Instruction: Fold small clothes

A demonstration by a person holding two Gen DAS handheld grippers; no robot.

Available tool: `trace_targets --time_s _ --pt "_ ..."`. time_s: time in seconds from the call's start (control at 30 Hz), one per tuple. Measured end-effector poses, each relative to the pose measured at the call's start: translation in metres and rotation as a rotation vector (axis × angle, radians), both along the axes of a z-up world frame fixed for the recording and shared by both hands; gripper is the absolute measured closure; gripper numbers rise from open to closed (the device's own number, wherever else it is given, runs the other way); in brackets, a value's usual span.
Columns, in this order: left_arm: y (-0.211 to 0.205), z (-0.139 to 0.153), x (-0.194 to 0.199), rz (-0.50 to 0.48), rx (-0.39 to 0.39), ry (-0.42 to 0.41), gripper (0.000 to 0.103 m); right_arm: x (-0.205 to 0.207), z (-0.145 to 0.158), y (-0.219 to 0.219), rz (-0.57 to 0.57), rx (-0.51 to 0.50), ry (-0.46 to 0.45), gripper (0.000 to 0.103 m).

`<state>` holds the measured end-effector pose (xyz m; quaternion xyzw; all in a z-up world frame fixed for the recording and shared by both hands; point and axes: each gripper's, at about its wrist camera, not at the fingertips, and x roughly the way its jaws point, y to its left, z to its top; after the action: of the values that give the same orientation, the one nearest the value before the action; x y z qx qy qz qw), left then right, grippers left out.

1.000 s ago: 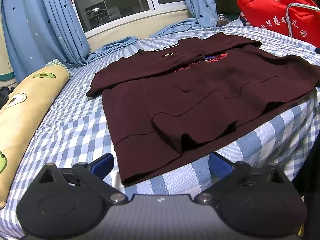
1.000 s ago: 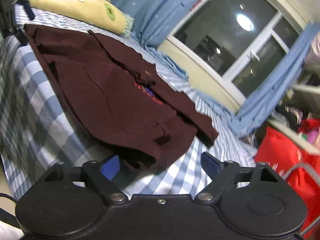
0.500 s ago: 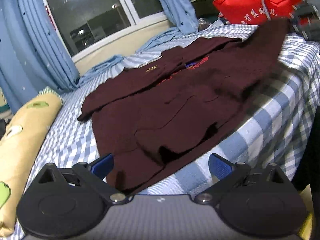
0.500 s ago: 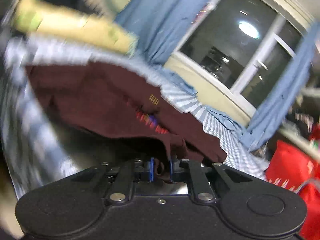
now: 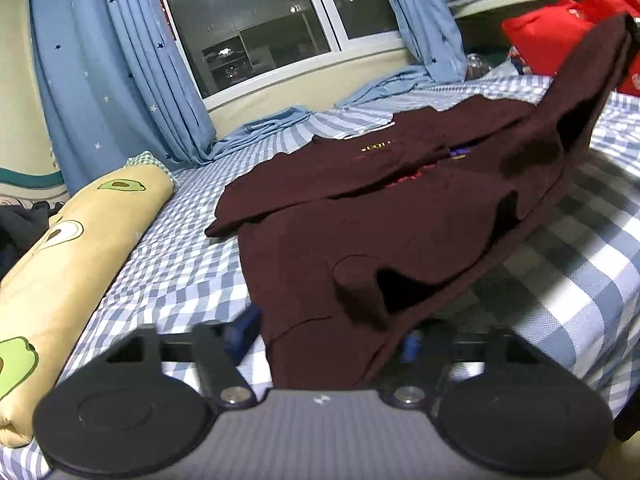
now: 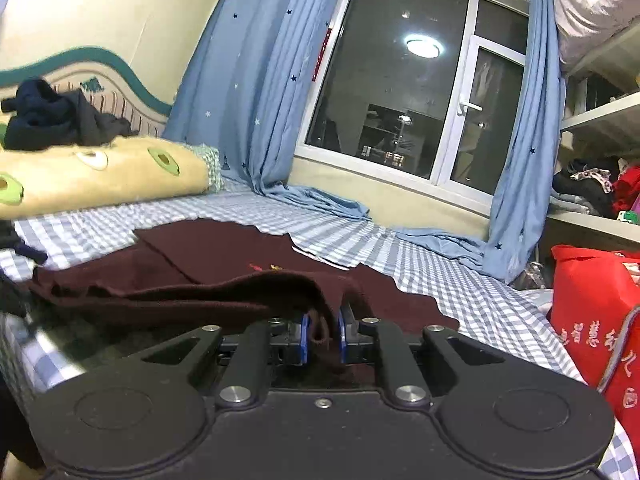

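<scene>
Checked bed (image 5: 192,264), maroon garment (image 5: 360,220) between fingers (image 6: 305,338)

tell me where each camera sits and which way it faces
Left wrist: on the left gripper, low at the bed's near edge, facing the window across the maroon shirt; its closing fingers flank the hem.
Right wrist: on the right gripper, facing the same window; its fingers pinch a lifted shirt corner.
Shared: shirt, avocado pillow, blue curtains, red bag.

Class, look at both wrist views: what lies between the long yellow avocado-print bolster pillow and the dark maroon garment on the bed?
Only bare blue-and-white checked bedsheet, seen best in the left wrist view.
</scene>
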<state>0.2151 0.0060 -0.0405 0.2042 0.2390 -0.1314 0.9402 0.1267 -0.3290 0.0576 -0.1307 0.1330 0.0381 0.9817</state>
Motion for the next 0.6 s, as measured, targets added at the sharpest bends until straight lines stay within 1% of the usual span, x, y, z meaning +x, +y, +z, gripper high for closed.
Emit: trace_targets --time_s 0.07,0.1,0.17,0.27,0.3,0.33,0.37,0.4,0.47,0.53,0.6 --pt "0.004 0.003 -0.001 -0.009 -0.012 -0.007 0.066 -0.004 -0.009 0.003 -0.014 -0.015 -0.001 0.089" --pt "0.004 0.005 -0.002 -0.013 -0.018 -0.015 0.068 -0.007 -0.014 0.005 -0.021 -0.027 -0.003 0.089" --pt "0.002 0.006 -0.005 -0.024 -0.015 -0.029 0.083 -0.014 -0.024 0.01 -0.037 -0.043 -0.005 0.089" --pt "-0.003 0.007 -0.008 -0.036 0.003 -0.049 0.092 -0.021 -0.036 0.012 -0.065 -0.036 -0.009 0.089" --pt "-0.004 0.007 -0.009 -0.036 0.002 -0.06 0.093 -0.024 -0.039 0.012 -0.074 -0.034 -0.017 0.089" --pt "-0.004 0.008 -0.01 -0.037 -0.003 -0.076 0.094 -0.027 -0.043 0.014 -0.088 -0.047 -0.03 0.089" --pt "-0.004 0.01 -0.012 -0.037 -0.008 -0.092 0.096 -0.03 -0.048 0.018 -0.104 -0.086 -0.048 0.089" --pt "-0.005 0.011 -0.014 -0.039 -0.011 -0.107 0.097 -0.032 -0.051 0.021 -0.112 -0.111 -0.06 0.089" --pt "-0.005 0.015 -0.017 -0.047 -0.007 -0.136 0.097 -0.036 -0.056 0.025 -0.122 -0.123 -0.075 0.089" --pt "-0.005 0.018 -0.017 -0.058 0.002 -0.149 0.098 -0.038 -0.062 0.027 -0.131 -0.144 -0.09 0.09" --pt "-0.005 0.02 -0.017 -0.058 0.006 -0.158 0.099 -0.039 -0.066 0.029 -0.135 -0.143 -0.107 0.09"
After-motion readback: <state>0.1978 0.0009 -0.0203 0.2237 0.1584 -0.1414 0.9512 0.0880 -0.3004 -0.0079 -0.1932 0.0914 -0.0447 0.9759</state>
